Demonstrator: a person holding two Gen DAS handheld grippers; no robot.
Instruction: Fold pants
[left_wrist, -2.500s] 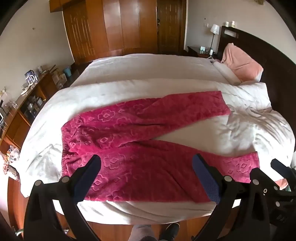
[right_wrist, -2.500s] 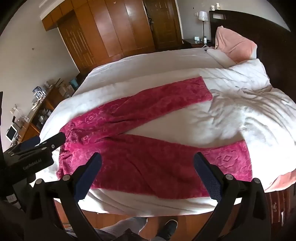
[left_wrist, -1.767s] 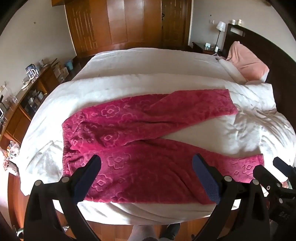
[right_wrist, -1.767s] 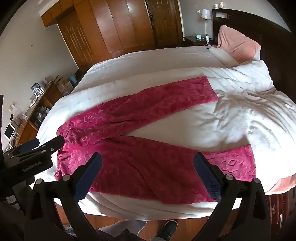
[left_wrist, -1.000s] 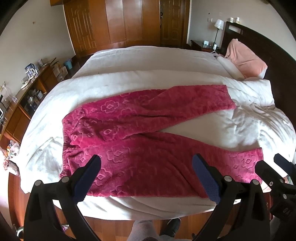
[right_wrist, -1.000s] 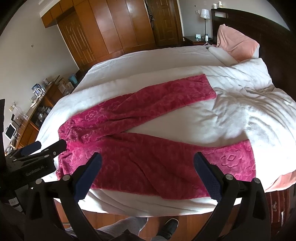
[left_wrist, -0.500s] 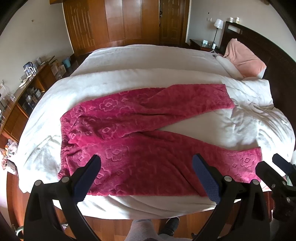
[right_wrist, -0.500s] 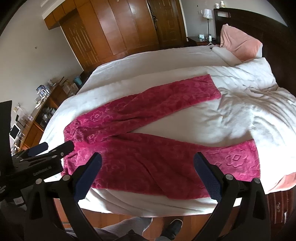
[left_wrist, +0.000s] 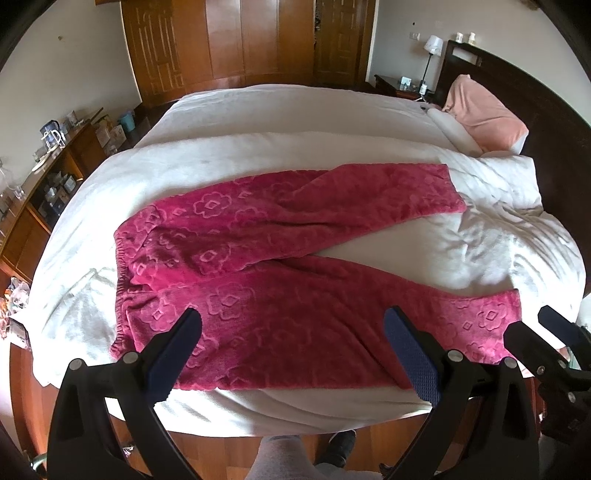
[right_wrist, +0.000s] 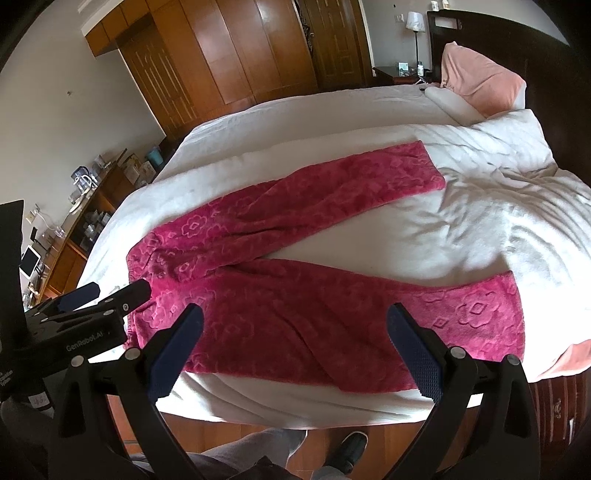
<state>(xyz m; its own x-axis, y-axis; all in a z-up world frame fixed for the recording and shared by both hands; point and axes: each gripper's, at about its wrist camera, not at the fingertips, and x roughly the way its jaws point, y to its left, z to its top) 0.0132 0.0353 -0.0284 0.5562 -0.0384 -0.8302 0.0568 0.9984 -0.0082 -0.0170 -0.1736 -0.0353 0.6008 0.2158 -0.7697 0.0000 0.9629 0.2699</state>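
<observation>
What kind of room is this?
A bedroom, most likely in a home: a large bed with white bedding, a pink pillow by the dark headboard, and a bedside lamp.

A: What has shifted since earlier?
B: Little. The right hand-held gripper (right_wrist: 294, 345) has swung slightly, so the pants (right_wrist: 303, 280) sit a bit further right in its view.
A: And the left hand-held gripper (left_wrist: 291, 349)?
B: It has barely drifted; its view has changed only slightly.
</observation>
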